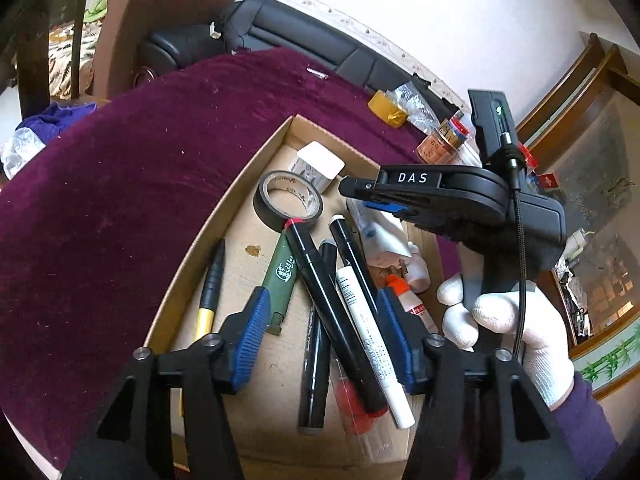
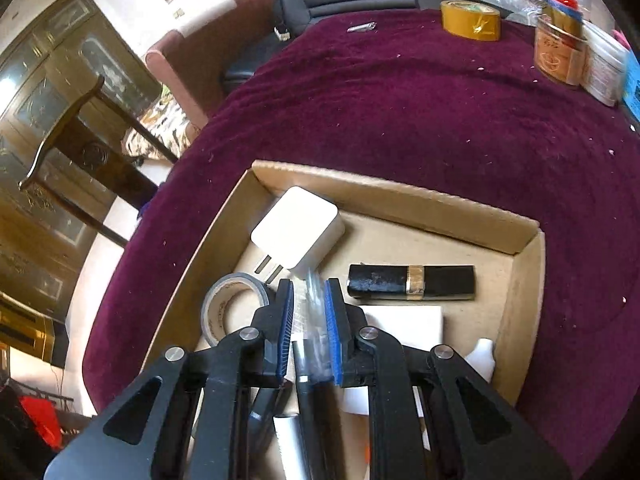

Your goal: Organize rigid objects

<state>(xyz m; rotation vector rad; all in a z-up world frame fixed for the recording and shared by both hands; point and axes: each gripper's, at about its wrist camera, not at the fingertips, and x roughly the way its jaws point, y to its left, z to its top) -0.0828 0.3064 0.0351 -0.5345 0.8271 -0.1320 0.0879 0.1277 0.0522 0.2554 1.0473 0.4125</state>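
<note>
A shallow cardboard box (image 1: 192, 248) (image 2: 528, 280) lies on the maroon tablecloth and holds several items: black markers (image 1: 332, 320), a white marker (image 1: 372, 344), a green tube (image 1: 282, 276), a black-and-yellow pen (image 1: 210, 292), a black tape roll (image 1: 288, 200) (image 2: 228, 308), a white charger (image 1: 318, 166) (image 2: 298, 228), a black lipstick case (image 2: 412, 282). My left gripper (image 1: 324, 336) is open above the markers. My right gripper (image 2: 308, 296) (image 1: 360, 192) is over the box, its jaws narrowed around a clear plastic-wrapped item (image 2: 314, 320).
On the cloth beyond the box stand a yellow tape roll (image 2: 472, 20) (image 1: 386, 108), an amber jar (image 2: 558, 56) (image 1: 440, 142), a white tub (image 2: 604, 68) and a small metal clip (image 2: 362, 27). A black sofa (image 1: 300, 36) and a wooden chair (image 2: 80, 140) stand behind the table.
</note>
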